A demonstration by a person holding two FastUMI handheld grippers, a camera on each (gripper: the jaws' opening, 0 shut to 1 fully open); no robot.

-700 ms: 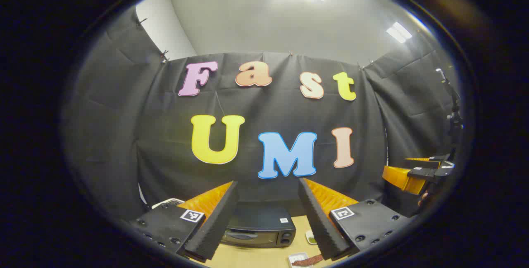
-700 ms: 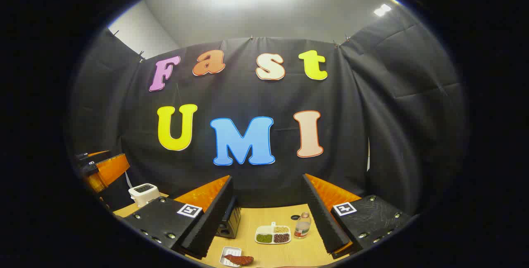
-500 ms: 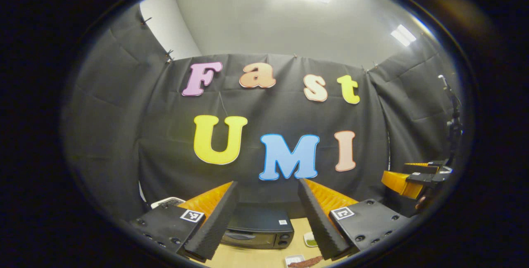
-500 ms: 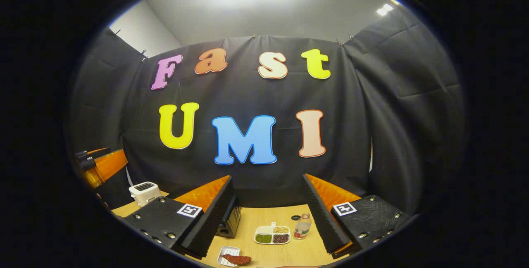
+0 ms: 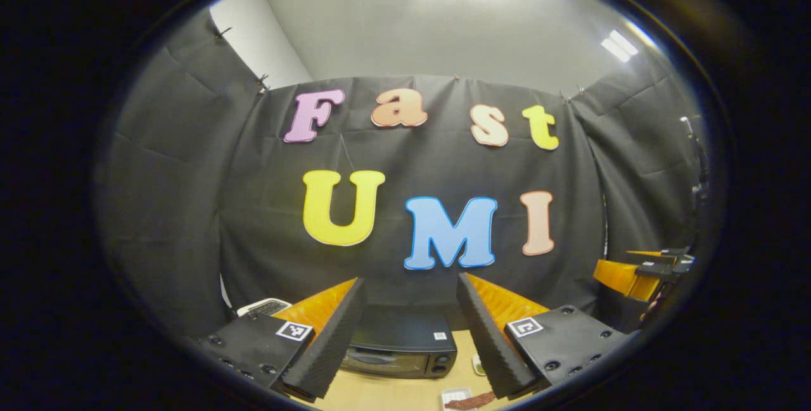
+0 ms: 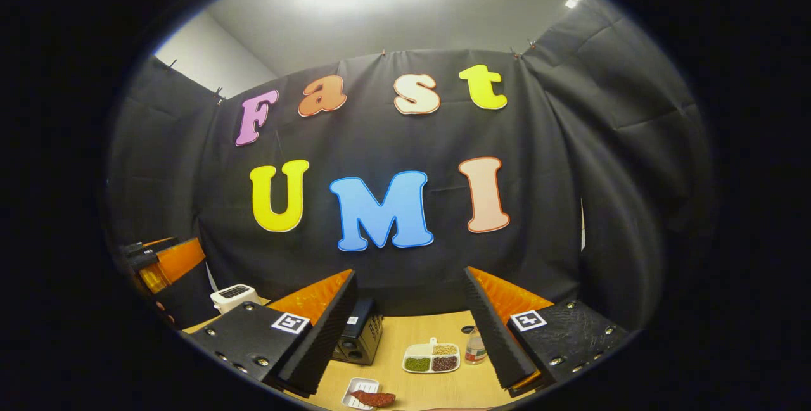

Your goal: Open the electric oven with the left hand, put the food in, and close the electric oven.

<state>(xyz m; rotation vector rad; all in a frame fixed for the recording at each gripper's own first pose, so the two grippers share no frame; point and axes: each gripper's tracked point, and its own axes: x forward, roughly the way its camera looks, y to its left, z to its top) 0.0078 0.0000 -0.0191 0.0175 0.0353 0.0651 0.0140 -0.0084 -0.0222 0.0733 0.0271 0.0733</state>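
Your left gripper (image 5: 410, 335) hangs with its jaws spread wide and empty, high above the wooden table (image 5: 386, 394). The oven (image 5: 399, 351), door closed, sits at bottom centre of the left gripper view. Your right gripper (image 6: 410, 335) is likewise wide apart, holding nothing. Bottom centre of the right gripper view, the food (image 6: 374, 398) lies on a small white tray (image 6: 353, 393), near a divided dish (image 6: 431, 358) and a bottle (image 6: 474, 346).

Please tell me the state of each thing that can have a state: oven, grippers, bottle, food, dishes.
Electric oven: door closed.
Left gripper: open, holding nothing.
Right gripper: open, holding nothing.
Bottle: upright on the table.
Food: lying on its small white tray.
Divided dish: compartments filled.
Toaster: upright.
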